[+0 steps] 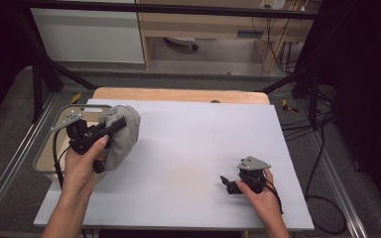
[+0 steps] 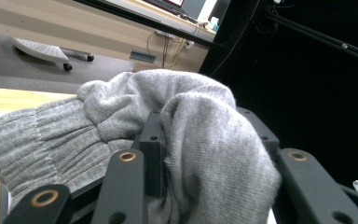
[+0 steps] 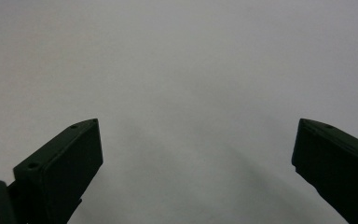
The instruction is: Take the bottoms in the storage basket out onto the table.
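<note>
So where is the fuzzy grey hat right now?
In the high view the grey knit hat hangs at the table's left side, pinched in the left gripper, right beside the bin.

The high view looks forward and down over the whole white worktop (image 1: 188, 148). The left gripper view sits tight against the grey knit garment (image 2: 135, 116), also seen from above; the right gripper view faces bare worktop from close by.

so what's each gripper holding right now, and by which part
The left gripper is shut on a fold of the grey knit hat, bunched between its jaws. The right gripper is open, holding nothing.
</note>
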